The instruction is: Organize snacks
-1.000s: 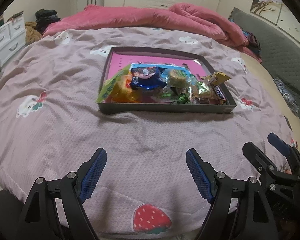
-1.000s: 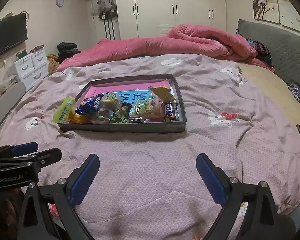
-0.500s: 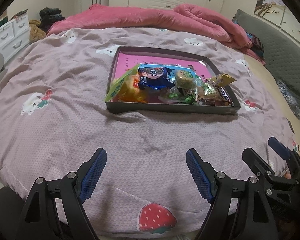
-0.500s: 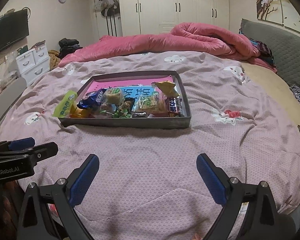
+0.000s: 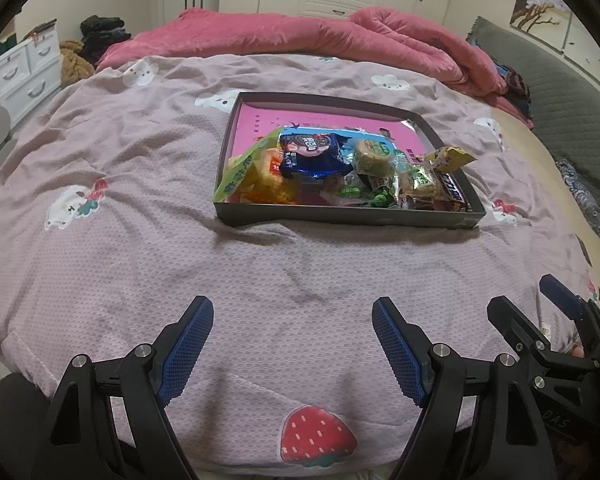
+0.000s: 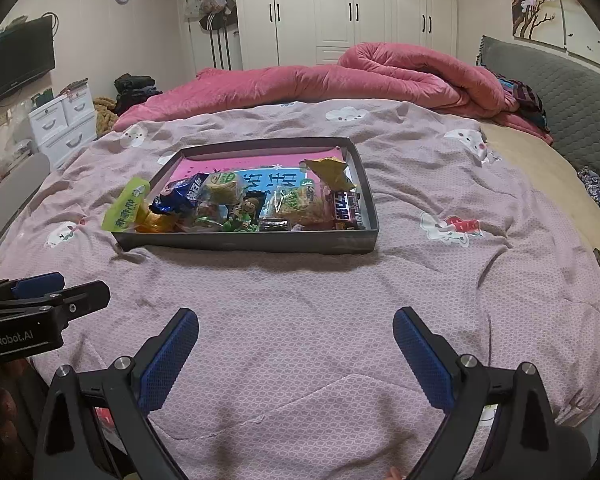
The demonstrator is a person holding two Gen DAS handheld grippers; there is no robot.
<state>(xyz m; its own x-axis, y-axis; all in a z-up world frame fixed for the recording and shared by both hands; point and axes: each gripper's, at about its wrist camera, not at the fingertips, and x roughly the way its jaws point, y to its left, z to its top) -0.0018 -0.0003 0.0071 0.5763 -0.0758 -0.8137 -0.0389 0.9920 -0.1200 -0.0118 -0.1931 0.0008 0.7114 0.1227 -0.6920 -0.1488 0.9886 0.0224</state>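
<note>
snack tray (image 5: 340,218) on bed, both grippers apparently open

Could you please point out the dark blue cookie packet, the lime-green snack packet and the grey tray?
Dark blue cookie packet (image 5: 312,156), left wrist view, printed front.
Lime-green snack packet (image 6: 127,205), right wrist view, upper face.
Grey rectangular tray (image 6: 252,242), right wrist view, near wall.
</note>
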